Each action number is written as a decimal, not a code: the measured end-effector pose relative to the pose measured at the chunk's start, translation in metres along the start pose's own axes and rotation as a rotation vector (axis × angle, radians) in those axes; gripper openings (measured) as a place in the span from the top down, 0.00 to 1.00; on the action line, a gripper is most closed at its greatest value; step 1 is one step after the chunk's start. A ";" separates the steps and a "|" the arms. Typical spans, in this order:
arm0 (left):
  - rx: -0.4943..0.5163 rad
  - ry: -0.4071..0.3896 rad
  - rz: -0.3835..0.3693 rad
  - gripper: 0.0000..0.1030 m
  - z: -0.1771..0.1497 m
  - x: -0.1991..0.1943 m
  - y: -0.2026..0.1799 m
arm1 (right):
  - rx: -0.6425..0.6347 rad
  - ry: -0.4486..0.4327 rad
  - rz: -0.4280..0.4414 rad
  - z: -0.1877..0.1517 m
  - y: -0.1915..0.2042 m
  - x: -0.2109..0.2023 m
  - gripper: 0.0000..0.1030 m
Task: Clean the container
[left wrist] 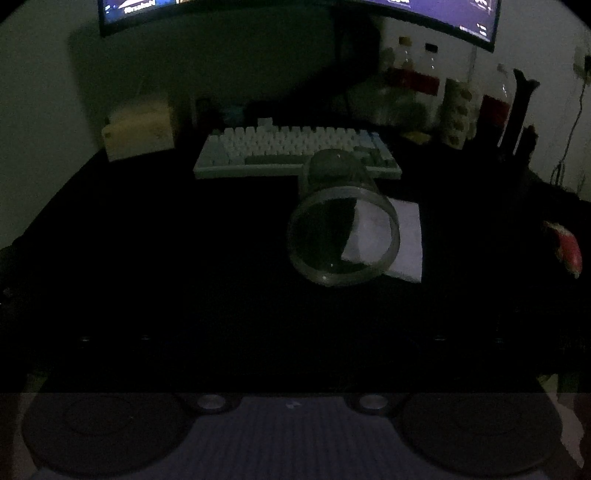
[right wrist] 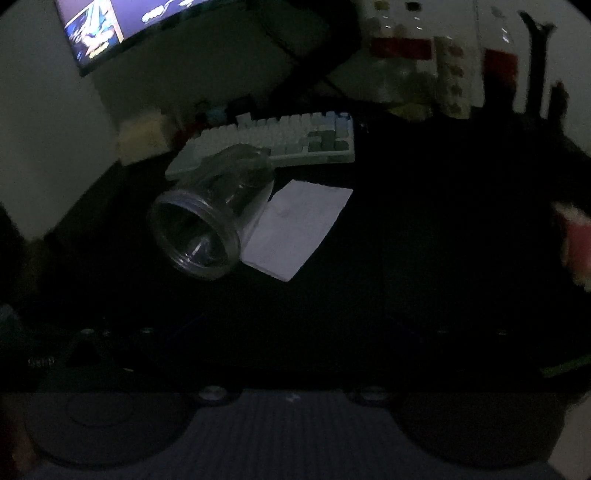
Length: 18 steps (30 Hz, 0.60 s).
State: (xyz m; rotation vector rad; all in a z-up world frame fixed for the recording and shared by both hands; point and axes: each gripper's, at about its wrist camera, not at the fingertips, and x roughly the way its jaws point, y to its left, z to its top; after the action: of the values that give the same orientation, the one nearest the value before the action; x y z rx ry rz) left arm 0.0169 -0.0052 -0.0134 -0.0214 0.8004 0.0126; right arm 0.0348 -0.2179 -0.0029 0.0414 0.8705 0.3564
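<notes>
- Both your grippers point steeply down toward the desk, and their fingers are lost in the dark lower part of each view; going by the reading, the jaws of both stand as wide apart as they go, with nothing between them
- Your left gripper faces the jar (left wrist: pixel 343 229) almost head-on, looking straight into its open mouth
- Your right gripper sees the same jar (right wrist: pixel 207 218) off to the left of its view, mouth turned toward the camera and a little left
- The jar is clear, lies on its side on the dark desk (left wrist: pixel 166 258), and its closed end reaches back toward the keyboard (left wrist: pixel 295 151)
- A white sheet of paper (right wrist: pixel 295 229) lies flat just beside the jar on its right; in the left view the jar overlaps the sheet's near left part, so part of the paper shows through the glass
- The keyboard sits just behind the jar, and a lit monitor (left wrist: pixel 295 14) hangs above the back of the desk
- A pale box (left wrist: pixel 138 133) stands at the back left against the wall
- Bottles with red labels (left wrist: pixel 417 77) crowd the back right corner
- A red thing (left wrist: pixel 567 251) shows at the far right edge, too blurred to name
- The room is very dim
- Open dark desk lies left of the jar and between the jar and you; the right side past the paper is also bare up to the red thing
</notes>
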 end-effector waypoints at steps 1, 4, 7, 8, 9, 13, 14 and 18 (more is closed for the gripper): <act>-0.001 -0.001 0.009 0.00 0.000 0.002 0.000 | -0.029 0.005 0.010 0.001 -0.001 0.002 0.00; -0.001 -0.002 0.021 0.00 0.001 0.010 0.001 | -0.115 0.018 0.038 0.004 -0.004 0.009 0.00; -0.051 -0.011 -0.002 0.00 0.005 0.018 0.009 | -0.197 0.008 0.074 0.009 -0.012 0.014 0.00; -0.073 -0.015 -0.022 0.00 0.006 0.021 0.013 | -0.229 0.004 0.092 0.011 -0.015 0.015 0.00; -0.107 -0.024 -0.040 0.00 0.007 0.024 0.017 | -0.260 -0.002 0.112 0.013 -0.018 0.016 0.00; -0.292 -0.100 -0.119 0.00 0.004 0.028 0.035 | -0.378 0.016 0.115 0.030 -0.025 0.029 0.00; -0.336 -0.103 -0.138 0.00 0.003 0.029 0.038 | -0.406 0.026 0.110 0.035 -0.026 0.034 0.00; -0.382 -0.092 -0.131 0.00 0.009 0.036 0.037 | -0.447 0.044 0.100 0.058 -0.028 0.053 0.00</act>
State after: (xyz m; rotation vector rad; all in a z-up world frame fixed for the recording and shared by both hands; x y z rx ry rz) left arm 0.0479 0.0321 -0.0335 -0.4318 0.6942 0.0424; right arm 0.1175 -0.2213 -0.0098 -0.3384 0.8174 0.6412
